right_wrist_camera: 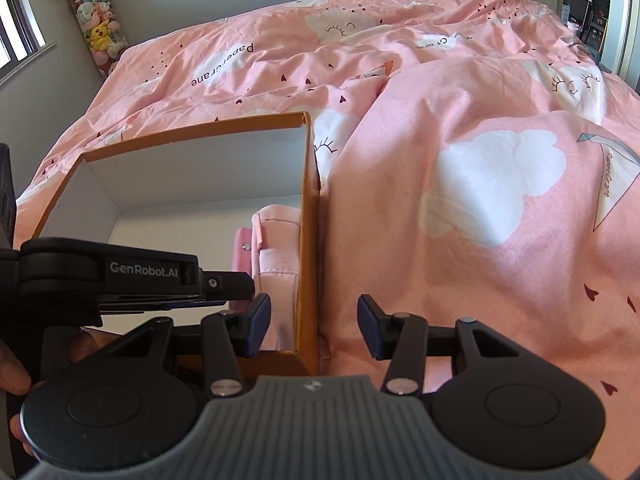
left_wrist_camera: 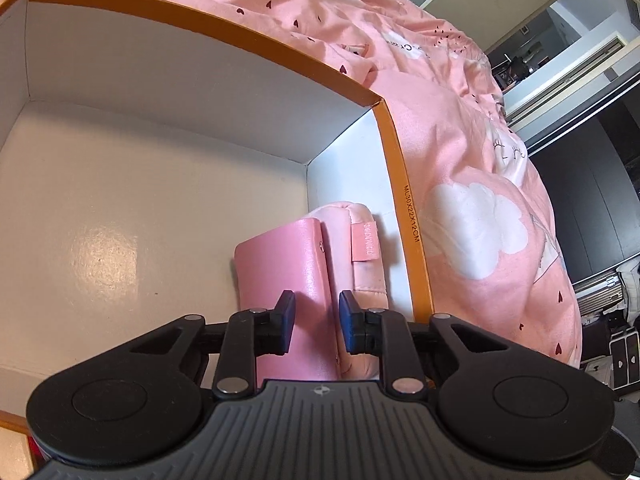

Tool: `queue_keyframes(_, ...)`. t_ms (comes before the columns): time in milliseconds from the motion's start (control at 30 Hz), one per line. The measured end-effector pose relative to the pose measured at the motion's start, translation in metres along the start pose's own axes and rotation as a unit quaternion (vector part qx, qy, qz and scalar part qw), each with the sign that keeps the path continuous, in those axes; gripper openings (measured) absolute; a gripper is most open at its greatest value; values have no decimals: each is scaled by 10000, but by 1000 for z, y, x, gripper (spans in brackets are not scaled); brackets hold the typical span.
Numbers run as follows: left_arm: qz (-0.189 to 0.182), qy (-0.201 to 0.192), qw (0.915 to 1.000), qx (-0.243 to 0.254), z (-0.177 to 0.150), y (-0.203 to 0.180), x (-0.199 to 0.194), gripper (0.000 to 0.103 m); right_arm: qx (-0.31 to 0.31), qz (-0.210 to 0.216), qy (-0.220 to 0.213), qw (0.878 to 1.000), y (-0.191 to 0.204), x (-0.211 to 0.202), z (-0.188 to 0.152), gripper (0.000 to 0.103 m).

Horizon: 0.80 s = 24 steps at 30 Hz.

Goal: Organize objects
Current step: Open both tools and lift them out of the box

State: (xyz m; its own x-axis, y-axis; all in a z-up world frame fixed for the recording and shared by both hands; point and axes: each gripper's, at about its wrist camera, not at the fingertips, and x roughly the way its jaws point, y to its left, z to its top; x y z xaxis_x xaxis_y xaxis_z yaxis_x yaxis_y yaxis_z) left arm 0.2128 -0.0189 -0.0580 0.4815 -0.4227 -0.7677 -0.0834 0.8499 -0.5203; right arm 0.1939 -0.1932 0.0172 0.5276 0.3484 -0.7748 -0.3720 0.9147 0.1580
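Left gripper point(left_wrist_camera: 316, 326) over pink wallet point(left_wrist_camera: 288, 280), in box point(left_wrist_camera: 408, 216)

Each tool has a ribbed grey body, black linkage arms with silver pivot screws, and blue pads. The left tool point(right_wrist_camera: 236, 304) carries white "GenRobot.AI" lettering on its black side; the right tool point(right_wrist_camera: 314, 326) matches it.

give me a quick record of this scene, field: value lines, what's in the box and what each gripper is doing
surface: pink bedspread
box: orange box, white inside, open top
in box: pink wallet standing beside pink pouch, in the corner by the right wall
left gripper: inside box, jaws slightly apart around the wallet's top edge, pads not pressing
right gripper: open, straddling the box's right wall, holding nothing
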Motion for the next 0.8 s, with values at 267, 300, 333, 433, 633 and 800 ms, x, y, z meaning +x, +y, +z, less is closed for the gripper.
queue_keyframes(267,26,-205,9997,139,1,-2,-20,33,95,19,-208,9997,0,-14,-2,52)
queue_keyframes(300,55,-258,9995,191,1,-3,-25,33,117,28,-268,9996,0,-17,-2,52)
queue_keyframes(333,80,-339,9990,280,0,-5,-32,35,147,44,-332,9993,0,-21,-3,52)
queue_keyframes(433,136,-574,9967,563,-4,-10,-57,39,257,99,-615,9977,-2,-36,-7,58)
queue_keyframes(633,286,-896,9911,947,-20,-9,-106,42,386,454,-867,9944,2,-59,-18,61)
queue_keyframes(800,521,-869,9898,1002,-41,2,-131,43,229,651,-660,9954,17,-62,-36,61)
